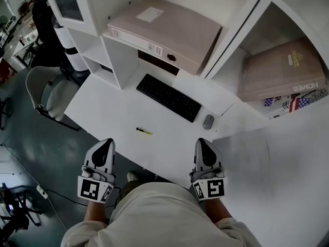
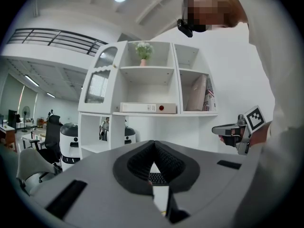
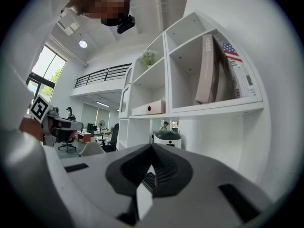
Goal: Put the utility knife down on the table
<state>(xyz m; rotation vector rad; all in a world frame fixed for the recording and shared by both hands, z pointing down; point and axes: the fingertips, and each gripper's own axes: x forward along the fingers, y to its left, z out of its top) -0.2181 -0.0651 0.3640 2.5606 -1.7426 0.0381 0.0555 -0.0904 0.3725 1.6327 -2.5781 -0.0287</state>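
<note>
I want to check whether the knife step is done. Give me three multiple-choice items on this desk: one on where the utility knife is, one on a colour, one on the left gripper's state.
1. Where is the utility knife?
A. on the desk, on the person's side of the keyboard
B. on a shelf
C. on the floor

2. What colour is the keyboard?
A. white
B. black
C. red

3. How do the left gripper's fingers stand?
A. shut on the knife
B. wide apart
C. shut on nothing

Answers:
1 A: it lies flat on the white desk.
2 B: its keys are dark.
3 C: the fingers meet with nothing between them.
</note>
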